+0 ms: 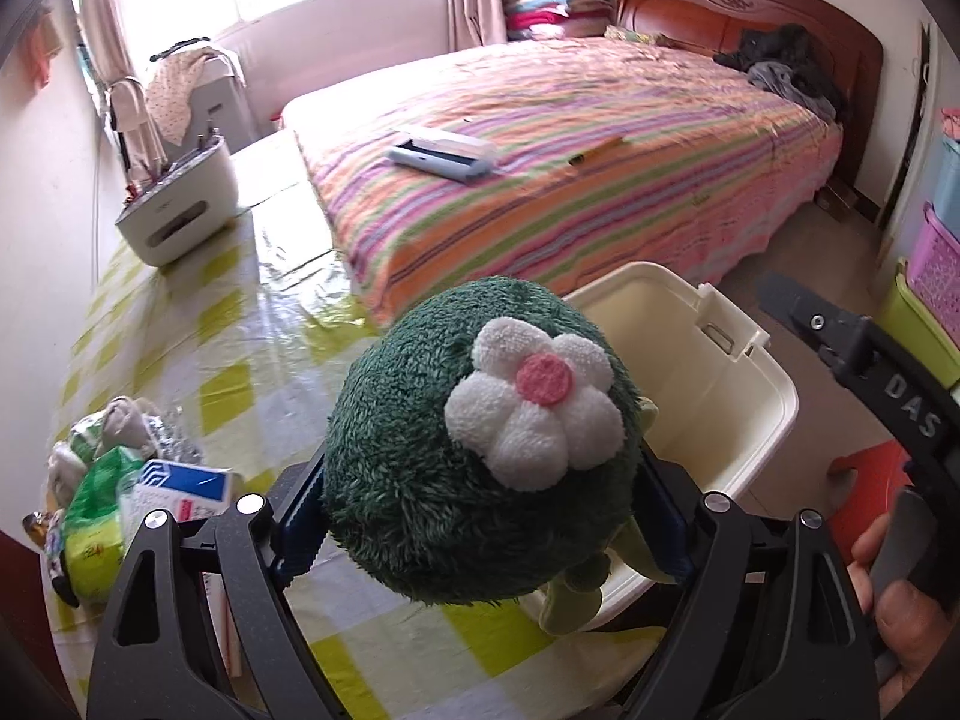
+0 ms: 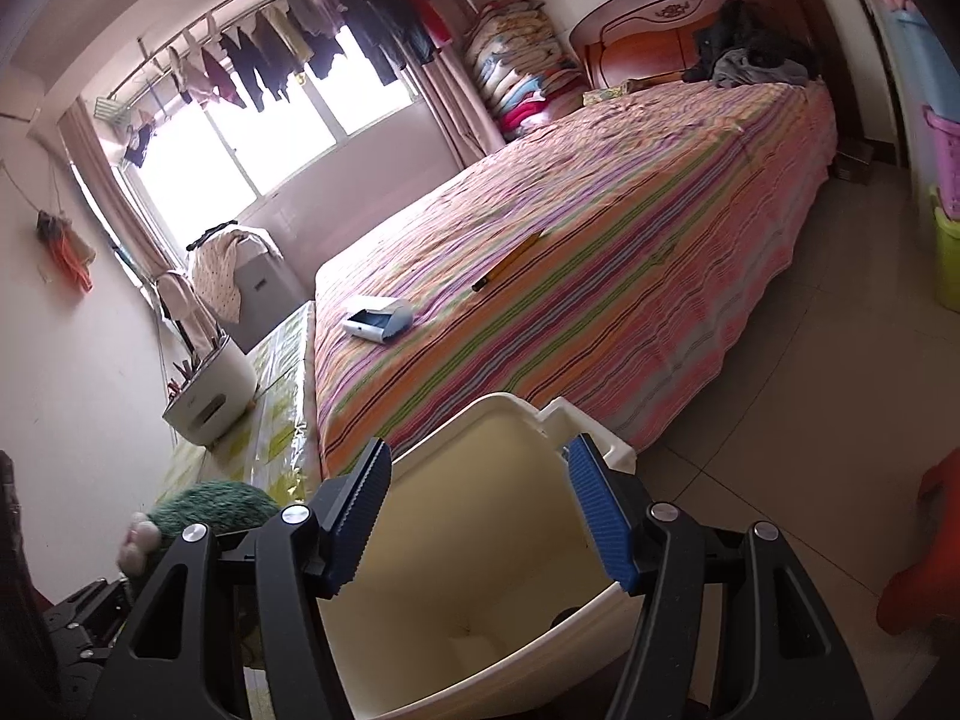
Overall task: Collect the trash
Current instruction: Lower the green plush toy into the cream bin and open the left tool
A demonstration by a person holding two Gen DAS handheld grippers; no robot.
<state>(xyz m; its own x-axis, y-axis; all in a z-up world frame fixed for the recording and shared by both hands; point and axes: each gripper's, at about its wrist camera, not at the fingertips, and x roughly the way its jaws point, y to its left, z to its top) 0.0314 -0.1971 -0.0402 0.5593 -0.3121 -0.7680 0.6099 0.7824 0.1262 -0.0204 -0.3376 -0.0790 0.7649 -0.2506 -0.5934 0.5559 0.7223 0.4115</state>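
Left gripper (image 1: 480,504): clamped on a green plush toy (image 1: 456,450) with a white flower, above the table edge.
Right gripper (image 2: 480,522): jaws apart, empty, over the cream bin (image 2: 480,570); arm lettered "DAS".
Trash pile (image 1: 120,498): table, 9 o'clock of toy; box print unreadable.

1. A plush toy (image 1: 474,450) is clamped between the pads of the left gripper (image 1: 480,516), above the table (image 1: 252,324) edge.
2. An open bin (image 1: 690,372) is set beside the table, right of the toy.
3. A heap of wrappers and cartons (image 1: 120,480) is piled on the table, left of the toy.
4. A bed (image 1: 570,150) is placed behind the bin.
5. The right gripper (image 2: 480,516) is held over the bin with nothing between its jaws.
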